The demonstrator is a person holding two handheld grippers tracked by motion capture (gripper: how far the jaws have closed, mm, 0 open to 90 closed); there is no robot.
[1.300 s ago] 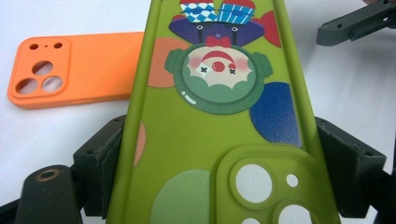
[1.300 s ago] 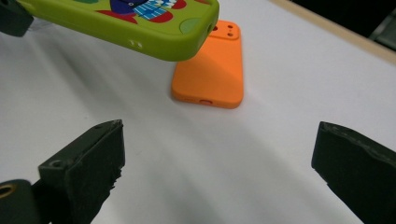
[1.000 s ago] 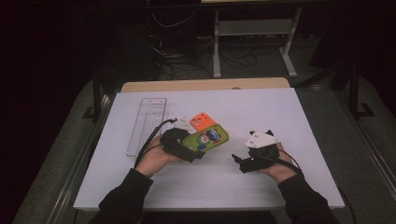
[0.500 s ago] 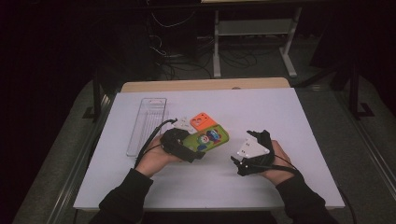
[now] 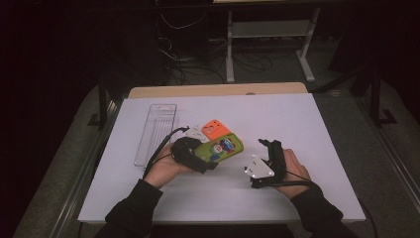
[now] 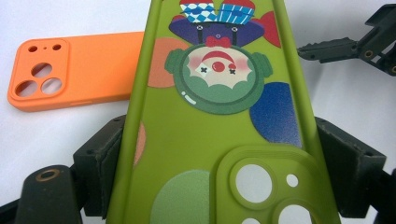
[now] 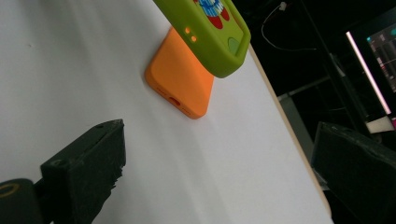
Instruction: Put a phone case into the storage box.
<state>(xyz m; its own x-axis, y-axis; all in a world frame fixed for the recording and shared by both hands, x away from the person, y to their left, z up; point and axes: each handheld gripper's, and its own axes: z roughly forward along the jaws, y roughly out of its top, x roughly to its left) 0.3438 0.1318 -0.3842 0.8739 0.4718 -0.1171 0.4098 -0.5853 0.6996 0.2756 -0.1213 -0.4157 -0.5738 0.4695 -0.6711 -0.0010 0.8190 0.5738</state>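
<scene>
- The left gripper [image 5: 205,161] has its two black jaws squeezed onto the long sides of a green phone case [image 6: 219,130].
- In the left gripper view, one jaw presses on each edge of the green phone case, near the end with the round camera holes.
- The case sticks out past the jaw tips. A clown face and coloured dots are printed on it.
- From the other gripper's camera, the far end of the case [image 7: 210,32] is lifted off the white table top [image 7: 70,56].
- An orange phone case [image 6: 79,70] lies flat on the table, just past the left jaws and a little to one side of the green one.
- In the high view the green case [image 5: 220,148] lies partly over the near corner of the orange case [image 5: 214,129], so I cannot tell if they touch.
- The right gripper [image 5: 265,144] has its jaws wide open, and there is nothing between them.
- In the right gripper view, bare white table shows in the gap between the two jaws. Both cases sit farther out, beyond the tips.
- The right jaws point toward the cases but stay apart from them.
- A see-through tray [image 5: 156,131] lies on the table on the far side of the left gripper, away from both sets of jaws.
</scene>
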